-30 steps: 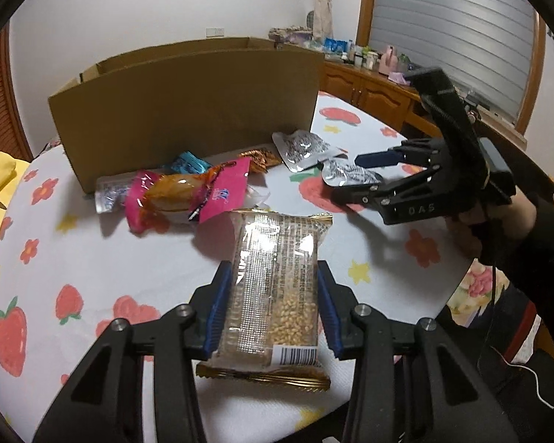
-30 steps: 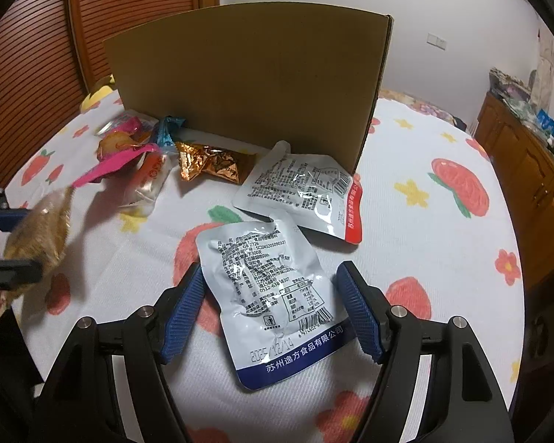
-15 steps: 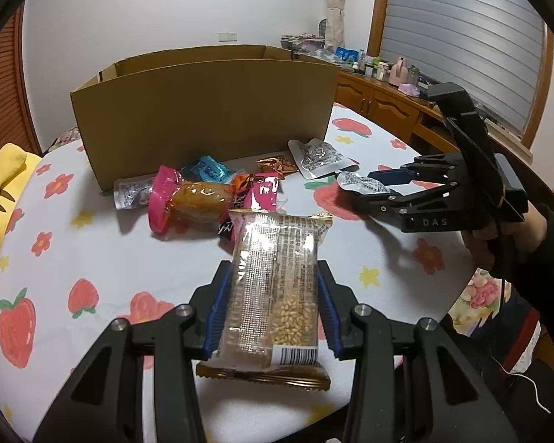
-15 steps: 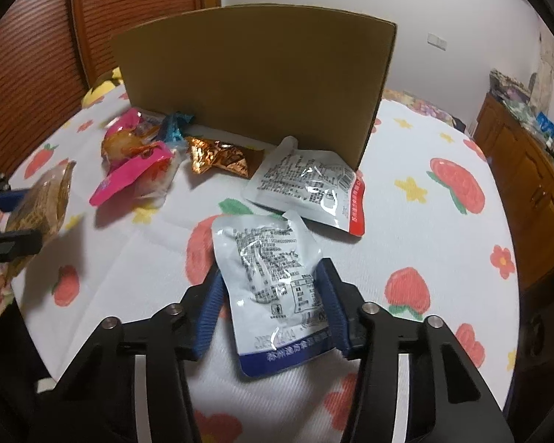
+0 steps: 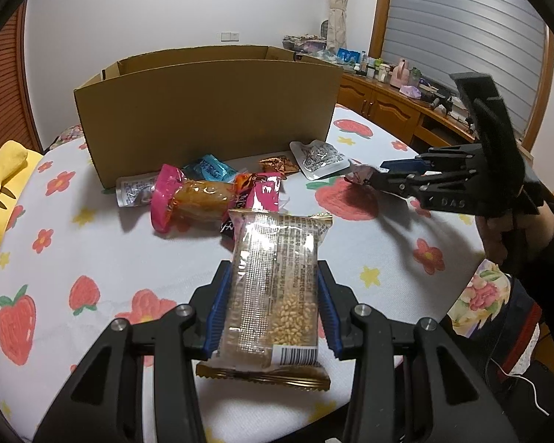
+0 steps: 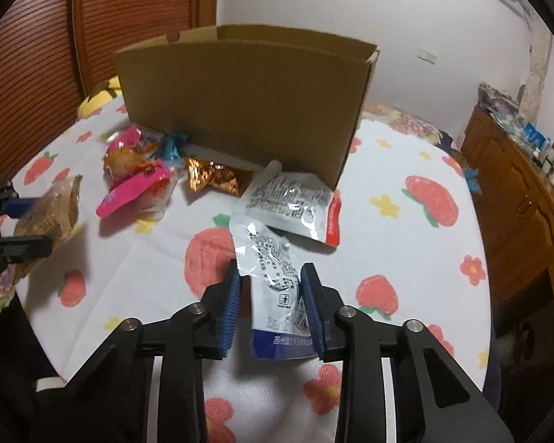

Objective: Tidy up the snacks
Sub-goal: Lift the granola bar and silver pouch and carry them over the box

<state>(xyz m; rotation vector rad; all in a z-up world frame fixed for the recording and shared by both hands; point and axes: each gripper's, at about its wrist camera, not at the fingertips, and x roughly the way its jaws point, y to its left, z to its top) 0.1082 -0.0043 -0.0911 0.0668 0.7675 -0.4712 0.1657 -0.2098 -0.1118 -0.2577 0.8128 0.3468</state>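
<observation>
My left gripper (image 5: 273, 310) is shut on a clear grain bar packet (image 5: 275, 295) and holds it above the table; it shows at the left of the right wrist view (image 6: 48, 210). My right gripper (image 6: 271, 306) is shut on a silver pouch (image 6: 273, 277), lifted off the cloth; this gripper shows in the left wrist view (image 5: 384, 181). An open cardboard box (image 5: 207, 110) stands at the back, also in the right wrist view (image 6: 240, 107). In front of it lie a pink-wrapped cake (image 5: 192, 199), a teal candy (image 5: 208, 168), an orange foil snack (image 6: 212, 179) and a second silver pouch (image 6: 291, 203).
The round table has a white cloth with strawberries and flowers (image 5: 92, 251). A yellow cushion (image 5: 0, 184) lies at the far left. A wooden sideboard with small items (image 5: 387, 99) runs along the right wall.
My right gripper closed on the silver pouch and lifted it off the table. My left gripper has pulled back and risen a little with the grain bar packet.
</observation>
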